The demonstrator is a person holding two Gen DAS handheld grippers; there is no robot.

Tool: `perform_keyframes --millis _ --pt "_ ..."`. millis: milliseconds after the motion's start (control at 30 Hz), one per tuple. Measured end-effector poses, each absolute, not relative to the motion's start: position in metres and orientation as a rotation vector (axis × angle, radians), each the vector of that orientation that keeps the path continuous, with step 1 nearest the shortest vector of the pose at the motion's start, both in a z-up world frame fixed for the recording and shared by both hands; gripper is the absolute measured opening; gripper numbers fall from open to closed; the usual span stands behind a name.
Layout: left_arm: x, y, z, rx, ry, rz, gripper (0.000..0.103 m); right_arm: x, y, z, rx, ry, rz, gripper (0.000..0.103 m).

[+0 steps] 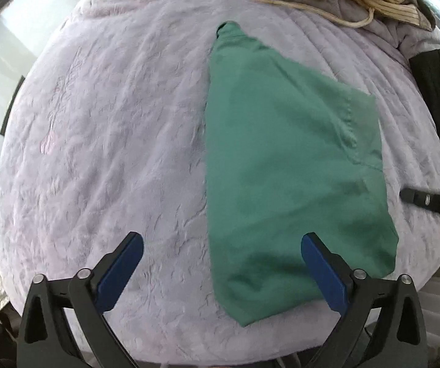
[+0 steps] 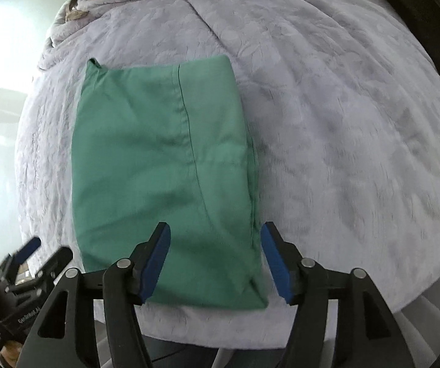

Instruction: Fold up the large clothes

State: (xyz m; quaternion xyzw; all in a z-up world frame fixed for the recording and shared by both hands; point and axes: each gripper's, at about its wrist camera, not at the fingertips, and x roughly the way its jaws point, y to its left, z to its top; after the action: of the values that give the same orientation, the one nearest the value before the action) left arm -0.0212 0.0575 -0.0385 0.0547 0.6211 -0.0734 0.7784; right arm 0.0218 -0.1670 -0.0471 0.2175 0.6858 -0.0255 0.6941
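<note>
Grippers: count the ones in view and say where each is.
2. Left gripper, open, over the green garment's left edge; right gripper, open, over its near right corner. Neither holds cloth.

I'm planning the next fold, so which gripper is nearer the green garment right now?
Right. The right gripper hangs open with its fingers straddling the near right edge of the folded green garment. The left gripper, also open, sits off its left side, mostly over the lavender blanket.

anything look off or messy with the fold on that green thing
Slightly. The green garment lies folded flat on the lilac blanket, but one far corner pokes out in a bunched point, so the outline is uneven. Both the left gripper and the right gripper are open and hold nothing.
</note>
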Motion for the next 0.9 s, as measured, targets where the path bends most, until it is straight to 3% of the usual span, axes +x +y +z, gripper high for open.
perform_keyframes --millis 233,900 --pt "-0.016 0.043 -0.04 0.165 1.346 -0.196 0.102 -0.001 -0.156 -0.033 0.449 1.514 -0.12 0.086" --pt "-0.016 0.04 -0.026 0.189 1.317 -0.165 0.102 0.004 -0.151 -0.029 0.383 1.504 -0.154 0.086"
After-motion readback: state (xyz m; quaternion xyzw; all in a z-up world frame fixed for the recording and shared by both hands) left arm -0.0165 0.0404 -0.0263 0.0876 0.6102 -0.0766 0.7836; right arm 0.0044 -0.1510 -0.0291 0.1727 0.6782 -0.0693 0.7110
